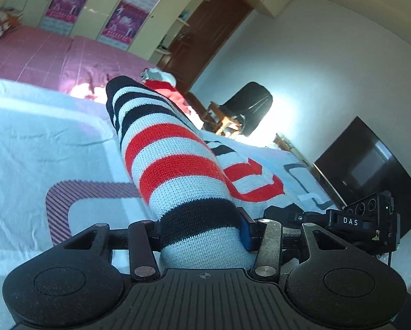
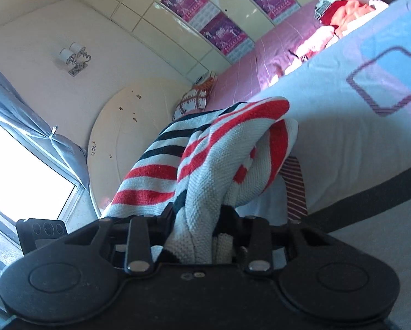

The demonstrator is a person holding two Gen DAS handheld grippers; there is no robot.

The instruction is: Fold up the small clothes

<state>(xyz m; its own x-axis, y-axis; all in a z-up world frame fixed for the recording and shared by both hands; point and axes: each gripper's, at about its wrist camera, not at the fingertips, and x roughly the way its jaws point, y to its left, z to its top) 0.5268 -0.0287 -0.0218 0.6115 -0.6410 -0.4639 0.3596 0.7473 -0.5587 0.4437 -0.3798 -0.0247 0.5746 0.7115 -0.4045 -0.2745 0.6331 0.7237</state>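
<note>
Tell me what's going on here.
A person is folding a striped knit garment over a bed with two handheld grippers. The left gripper is clamped on one part of it, the right gripper on a bunched part. More clothes lie in a pile farther up the bed.

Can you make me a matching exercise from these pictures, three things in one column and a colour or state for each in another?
Things:
1. striped knit garment
2. posters
3. chair

Descriptions:
A. black
B. purple-pink, on the cupboard doors
C. clamped by both the left gripper and the right gripper

Pairs: 1-C, 2-B, 3-A
</note>
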